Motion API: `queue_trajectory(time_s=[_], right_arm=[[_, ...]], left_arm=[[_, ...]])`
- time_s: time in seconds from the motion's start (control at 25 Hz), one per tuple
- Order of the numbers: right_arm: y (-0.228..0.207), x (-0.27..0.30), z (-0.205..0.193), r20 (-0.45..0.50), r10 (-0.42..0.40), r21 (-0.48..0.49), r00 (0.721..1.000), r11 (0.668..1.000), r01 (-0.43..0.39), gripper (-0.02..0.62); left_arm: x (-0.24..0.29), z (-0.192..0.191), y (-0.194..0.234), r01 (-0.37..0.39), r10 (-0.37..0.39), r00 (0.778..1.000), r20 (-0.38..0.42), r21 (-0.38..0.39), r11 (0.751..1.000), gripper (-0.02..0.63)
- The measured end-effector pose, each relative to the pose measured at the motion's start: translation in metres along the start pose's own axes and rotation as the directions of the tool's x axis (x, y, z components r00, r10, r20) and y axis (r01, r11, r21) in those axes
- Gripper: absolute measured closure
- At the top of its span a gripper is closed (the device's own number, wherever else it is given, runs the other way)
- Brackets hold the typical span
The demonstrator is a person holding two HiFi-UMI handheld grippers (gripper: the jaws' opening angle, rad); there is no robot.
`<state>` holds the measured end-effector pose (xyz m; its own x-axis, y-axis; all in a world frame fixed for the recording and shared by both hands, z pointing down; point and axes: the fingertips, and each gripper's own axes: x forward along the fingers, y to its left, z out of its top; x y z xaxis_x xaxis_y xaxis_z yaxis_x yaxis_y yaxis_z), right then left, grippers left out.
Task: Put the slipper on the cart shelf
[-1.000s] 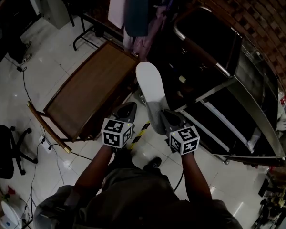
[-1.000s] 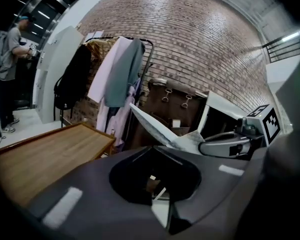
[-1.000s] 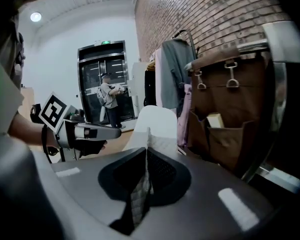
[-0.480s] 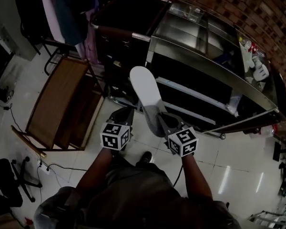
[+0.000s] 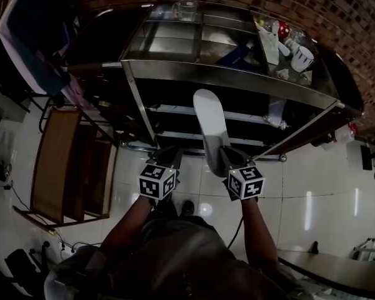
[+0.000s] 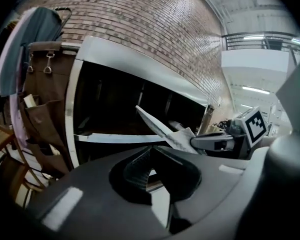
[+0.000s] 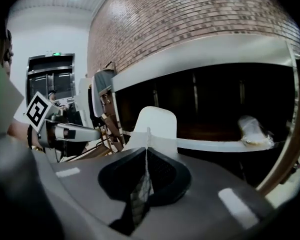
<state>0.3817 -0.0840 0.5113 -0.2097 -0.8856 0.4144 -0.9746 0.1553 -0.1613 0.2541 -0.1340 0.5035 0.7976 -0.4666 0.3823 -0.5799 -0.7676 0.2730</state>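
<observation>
Judging by how things lie, the carry is nearly over. The white slipper (image 5: 210, 127) hangs in the air just in front of the cart (image 5: 234, 74), its far end pointing at the cart's middle shelf (image 5: 175, 110). The right tongs (image 5: 221, 155) are closed on its thin near edge, and the left tongs (image 5: 172, 156) are closed on nothing. The next move calls for reaching into the cart, lowering the slipper onto the shelf, and then releasing it. The cart's inside is dark, and beyond a pale bundle (image 7: 251, 129) at its right end little can be made out.

slipper (image 5: 210, 120) heel hidden in right gripper (image 5: 220, 154); cart-top clutter (image 5: 289, 50) indistinct
</observation>
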Motion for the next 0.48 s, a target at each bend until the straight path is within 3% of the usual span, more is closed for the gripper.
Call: queue_trajectory(time_s=[0.2, 0.48], right_arm=[[-0.053, 0.002, 0.004, 0.008, -0.112, 0.064, 0.994, 0.992, 0.112, 0.588], [-0.115, 0.037, 0.028, 0.005, -0.210, 0.089, 0.978, 0.974, 0.209, 0.588]], left_arm=[[0.042, 0.008, -0.021, 0.087, -0.086, 0.996, -0.031, 0.031, 0.996, 0.598], [0.099, 0.036, -0.024, 0.174, -0.172, 0.984, -0.045, 0.052, 0.983, 0.598]])
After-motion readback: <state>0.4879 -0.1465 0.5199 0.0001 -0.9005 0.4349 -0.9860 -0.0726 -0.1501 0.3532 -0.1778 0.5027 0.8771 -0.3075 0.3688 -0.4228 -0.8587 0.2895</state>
